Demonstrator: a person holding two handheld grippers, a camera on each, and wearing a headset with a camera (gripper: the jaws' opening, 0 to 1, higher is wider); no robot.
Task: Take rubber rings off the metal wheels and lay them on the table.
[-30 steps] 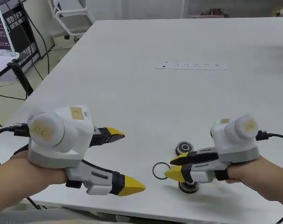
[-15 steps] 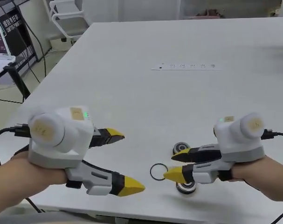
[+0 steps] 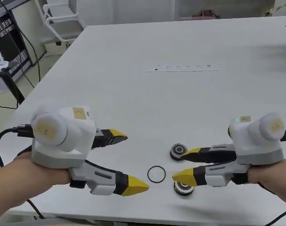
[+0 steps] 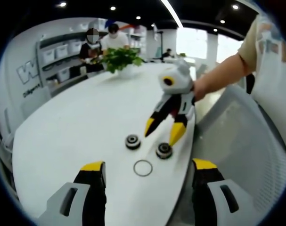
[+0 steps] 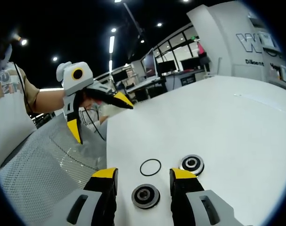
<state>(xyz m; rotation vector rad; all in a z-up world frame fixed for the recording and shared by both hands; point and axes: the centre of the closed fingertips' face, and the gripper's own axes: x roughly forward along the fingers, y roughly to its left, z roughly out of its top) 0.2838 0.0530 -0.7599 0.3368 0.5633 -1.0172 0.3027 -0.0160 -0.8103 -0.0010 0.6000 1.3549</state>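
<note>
While empty, left gripper point(image 3: 129, 161) wide open, right gripper point(image 3: 180, 165) half open — round metal wheel point(image 5: 145, 196) between its jaws, thin black rubber ring point(image 5: 150, 167) beyond.

One thin black rubber ring point(image 3: 156, 174) is lying flat on the white table point(image 3: 180, 103), loose, just a plain open circle; right beside it, not touching, are two small round metal wheels, both flat on their faces; the far wheel point(image 3: 179, 151) is silvery with a dark rim and dark hub; the near wheel point(image 3: 183, 189) looks the same and sits close to the table's front edge, partly covered from the head view.
</note>
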